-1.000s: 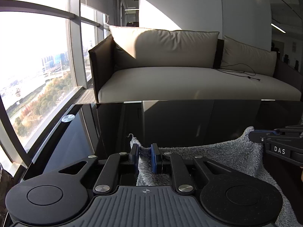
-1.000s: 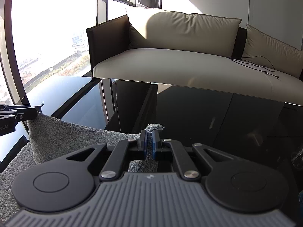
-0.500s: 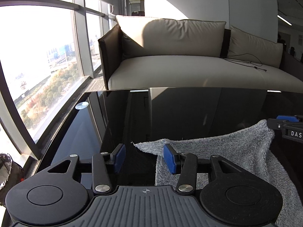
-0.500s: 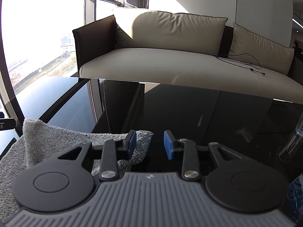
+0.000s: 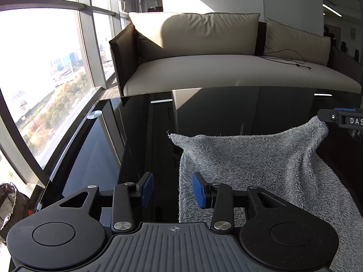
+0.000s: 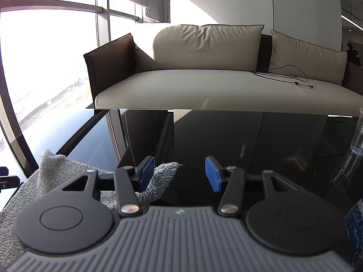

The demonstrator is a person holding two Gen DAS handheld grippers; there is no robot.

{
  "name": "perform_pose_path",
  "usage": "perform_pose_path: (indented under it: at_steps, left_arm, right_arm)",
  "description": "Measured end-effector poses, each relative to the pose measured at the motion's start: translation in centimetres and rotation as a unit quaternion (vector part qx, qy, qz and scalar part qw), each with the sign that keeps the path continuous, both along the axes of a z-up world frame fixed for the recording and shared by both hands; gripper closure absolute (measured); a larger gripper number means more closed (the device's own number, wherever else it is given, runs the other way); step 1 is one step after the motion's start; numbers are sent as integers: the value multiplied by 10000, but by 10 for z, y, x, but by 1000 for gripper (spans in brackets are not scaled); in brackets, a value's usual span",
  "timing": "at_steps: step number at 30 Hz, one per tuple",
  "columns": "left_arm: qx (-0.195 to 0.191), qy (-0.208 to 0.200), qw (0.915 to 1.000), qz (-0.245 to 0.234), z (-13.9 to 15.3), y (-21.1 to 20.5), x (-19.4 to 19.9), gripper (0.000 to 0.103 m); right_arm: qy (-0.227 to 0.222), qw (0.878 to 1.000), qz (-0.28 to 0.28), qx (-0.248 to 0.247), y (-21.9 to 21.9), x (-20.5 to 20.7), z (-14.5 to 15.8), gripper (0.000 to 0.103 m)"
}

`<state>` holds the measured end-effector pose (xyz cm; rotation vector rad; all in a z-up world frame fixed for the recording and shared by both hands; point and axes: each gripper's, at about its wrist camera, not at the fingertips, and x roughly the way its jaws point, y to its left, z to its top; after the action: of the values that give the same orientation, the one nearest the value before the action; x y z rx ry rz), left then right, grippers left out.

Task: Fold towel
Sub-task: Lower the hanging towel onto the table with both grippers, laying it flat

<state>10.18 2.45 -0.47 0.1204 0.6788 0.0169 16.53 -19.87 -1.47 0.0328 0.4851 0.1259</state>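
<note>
A grey fluffy towel (image 5: 261, 158) lies on the black glass table (image 5: 226, 113). My left gripper (image 5: 173, 189) hovers over its near left edge with the jaws closing. The edge sits by the right blue pad (image 5: 199, 191), and neither pad presses on it. In the right wrist view my right gripper (image 6: 180, 173) has its jaws opening, with a loose towel corner (image 6: 163, 174) beside the left pad (image 6: 147, 170) and not pinched. The left wrist view shows the right gripper's finger (image 5: 340, 117) at the far right, where the towel's corner peaks up against it.
A beige sofa (image 5: 226, 68) with a cable on it stands behind the table. Tall windows run along the left. A clear plastic bottle (image 6: 349, 158) and a blue packet (image 6: 354, 226) are at the table's right. A small metal disc (image 5: 94, 114) marks the table's left corner.
Both grippers were shut on towel corners a second ago. Both have let go and spread their jaws, and the corners have dropped to the table. The left jaws are slightly narrower than half a second ago.
</note>
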Motion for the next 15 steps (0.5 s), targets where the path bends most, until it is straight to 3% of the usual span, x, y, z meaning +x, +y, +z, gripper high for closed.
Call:
perform_pose_path:
  at_steps: [6, 10, 15]
  left_arm:
    - [32, 145, 9999, -31, -8, -3, 7, 83]
    - [112, 208, 9997, -51, -11, -5, 6, 90]
    - [65, 207, 9998, 2, -10, 0, 3, 90]
  right_arm:
    - [36, 9996, -161, 229, -11, 0, 4, 33]
    - [227, 9985, -413, 268, -19, 7, 0, 33]
    - [462, 9980, -232, 361, -20, -5, -3, 33]
